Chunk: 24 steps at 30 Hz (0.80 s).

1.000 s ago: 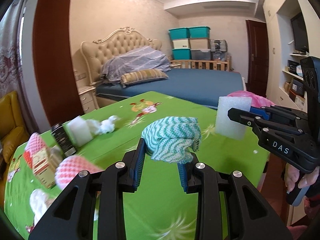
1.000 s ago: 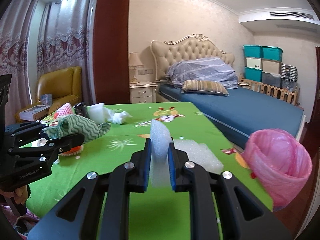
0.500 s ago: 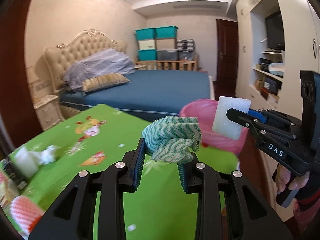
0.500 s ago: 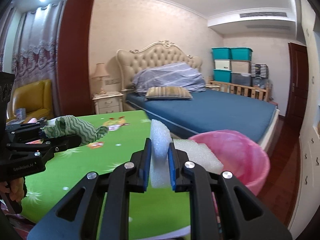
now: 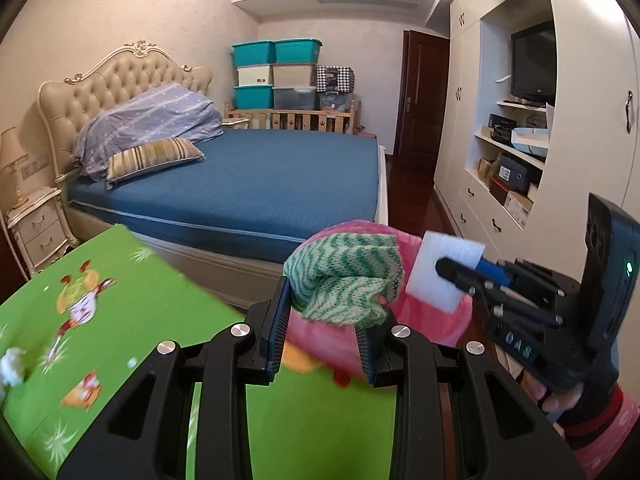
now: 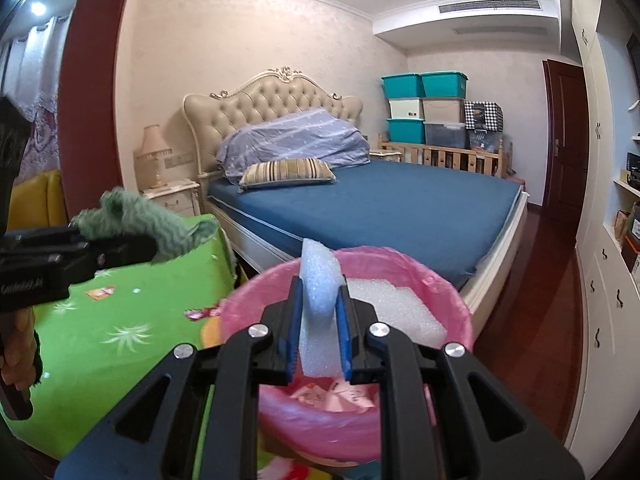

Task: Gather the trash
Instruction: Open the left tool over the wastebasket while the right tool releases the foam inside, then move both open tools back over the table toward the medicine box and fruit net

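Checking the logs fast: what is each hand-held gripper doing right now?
Left hand-held gripper: shut on the green cloth.
Right hand-held gripper: shut on the white foam piece.

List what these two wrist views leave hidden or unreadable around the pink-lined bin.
- Pink-lined bin base: right wrist view, covered by the right hand-held gripper and its white foam.
- Bin interior: left wrist view, blocked by the green netting in the left hand-held gripper.
- Pink scraps in the bin: too small to identify.

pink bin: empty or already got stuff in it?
Not empty. In the right wrist view, pink paper scraps lie at the bottom of the pink-lined bin, below the foam piece that the right gripper holds.
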Motion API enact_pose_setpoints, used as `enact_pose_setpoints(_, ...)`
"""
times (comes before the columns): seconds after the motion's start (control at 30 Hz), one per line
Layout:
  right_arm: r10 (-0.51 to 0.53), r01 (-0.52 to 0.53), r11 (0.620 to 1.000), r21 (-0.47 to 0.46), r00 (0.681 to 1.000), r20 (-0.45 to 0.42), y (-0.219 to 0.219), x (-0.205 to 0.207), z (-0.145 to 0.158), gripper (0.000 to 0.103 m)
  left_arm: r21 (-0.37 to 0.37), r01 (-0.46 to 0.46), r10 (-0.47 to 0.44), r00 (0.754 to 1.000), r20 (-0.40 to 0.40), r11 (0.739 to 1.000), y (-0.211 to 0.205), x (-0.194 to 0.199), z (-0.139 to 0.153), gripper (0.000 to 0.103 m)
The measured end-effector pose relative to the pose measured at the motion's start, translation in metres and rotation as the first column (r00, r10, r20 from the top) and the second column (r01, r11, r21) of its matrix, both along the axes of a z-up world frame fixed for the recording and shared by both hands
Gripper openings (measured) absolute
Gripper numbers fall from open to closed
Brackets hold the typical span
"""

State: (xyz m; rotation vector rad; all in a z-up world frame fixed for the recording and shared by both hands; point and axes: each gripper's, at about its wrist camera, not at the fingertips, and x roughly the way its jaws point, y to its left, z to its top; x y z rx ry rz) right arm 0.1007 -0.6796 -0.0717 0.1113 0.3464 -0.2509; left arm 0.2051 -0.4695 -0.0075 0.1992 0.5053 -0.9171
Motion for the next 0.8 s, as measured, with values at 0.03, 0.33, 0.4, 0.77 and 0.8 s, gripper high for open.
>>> enact_pose_setpoints(0.03,-0.001,0.001,1.0,0.0,1.0,-0.003,-0.002,0.001,-0.002,0.016,0.002,0.002,-0.002,1.0,-0.002,1.0,-0.007,0.002,-0.001,0.029)
enact_pose_setpoints(0.33,0.016,-0.016,1.0,0.018,1.0,-0.022,-0.014,0.013,-0.016,0.018,0.011,0.027,-0.026,0.999,-0.039,1.0,-0.061,0.02,-0.009,0.029)
enact_pose_setpoints(0.4,0.026,-0.025,1.0,0.018,0.999,-0.02,-0.012,0.013,-0.019,0.032,0.009,0.047,-0.046,0.997,-0.058,0.999,-0.071,0.023,-0.011,0.031)
enact_pose_setpoints(0.77,-0.021,0.02,0.999,0.044,0.999,0.037,-0.013,-0.031,-0.015,0.066,-0.008,-0.095,0.095,0.995,-0.026,0.995,-0.039,0.032,0.0,0.084)
enact_pose_setpoints(0.8,-0.022,0.02,0.999,0.045,0.999,0.041,-0.011,-0.035,-0.013,0.067,-0.005,-0.115,0.115,0.993,-0.014,0.993,-0.03,0.032,0.001,0.084)
